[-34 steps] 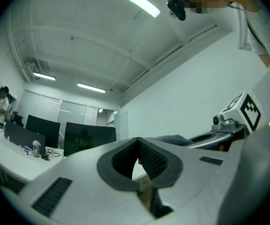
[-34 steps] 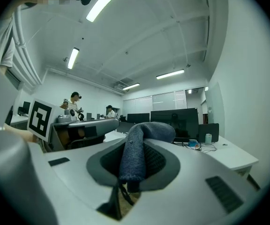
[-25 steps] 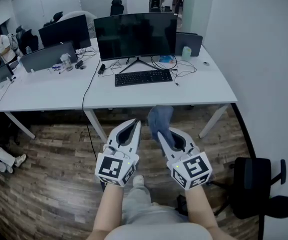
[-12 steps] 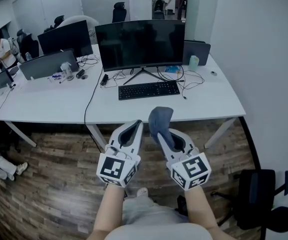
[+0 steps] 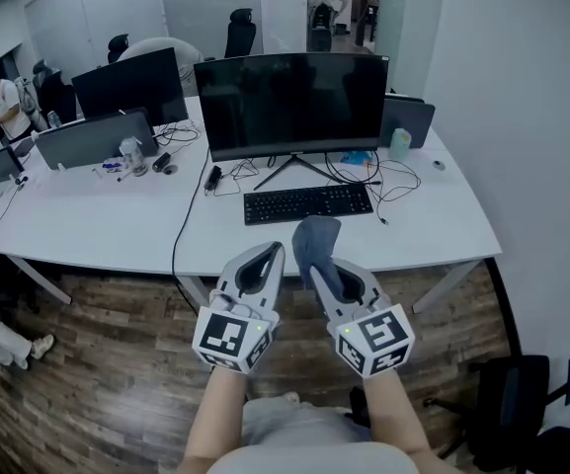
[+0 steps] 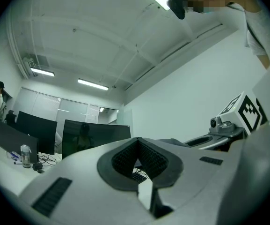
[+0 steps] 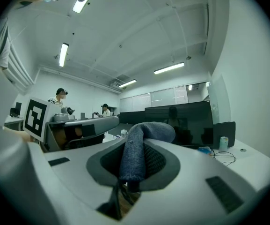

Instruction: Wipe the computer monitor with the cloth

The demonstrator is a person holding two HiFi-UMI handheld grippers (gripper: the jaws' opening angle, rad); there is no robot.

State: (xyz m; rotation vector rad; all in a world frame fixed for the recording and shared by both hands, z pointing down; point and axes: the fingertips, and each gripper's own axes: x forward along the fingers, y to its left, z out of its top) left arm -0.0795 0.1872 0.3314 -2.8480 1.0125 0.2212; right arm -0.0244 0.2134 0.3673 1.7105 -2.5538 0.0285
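Note:
A large black monitor [image 5: 294, 102] stands on the white desk [image 5: 97, 215], screen dark; it also shows in the right gripper view as the monitor [image 7: 184, 125] and in the left gripper view as the monitor [image 6: 85, 137]. My right gripper [image 5: 316, 255] is shut on a blue-grey cloth [image 5: 316, 245], which sticks up between its jaws as the cloth [image 7: 137, 151]. The left gripper [image 5: 265, 255] is beside it, jaws shut with nothing in them. Both grippers hover in front of the desk's near edge, short of the monitor.
A black keyboard [image 5: 309, 203] lies in front of the monitor with cables [image 5: 364, 176] around it. More monitors [image 5: 131, 82] stand to the left. A black office chair [image 5: 522, 413] is at the lower right. A person [image 5: 3, 102] stands at the far left.
The desk and monitor have come nearer and sit lower in the head view. Both grippers keep their pose, the cloth still in the right one.

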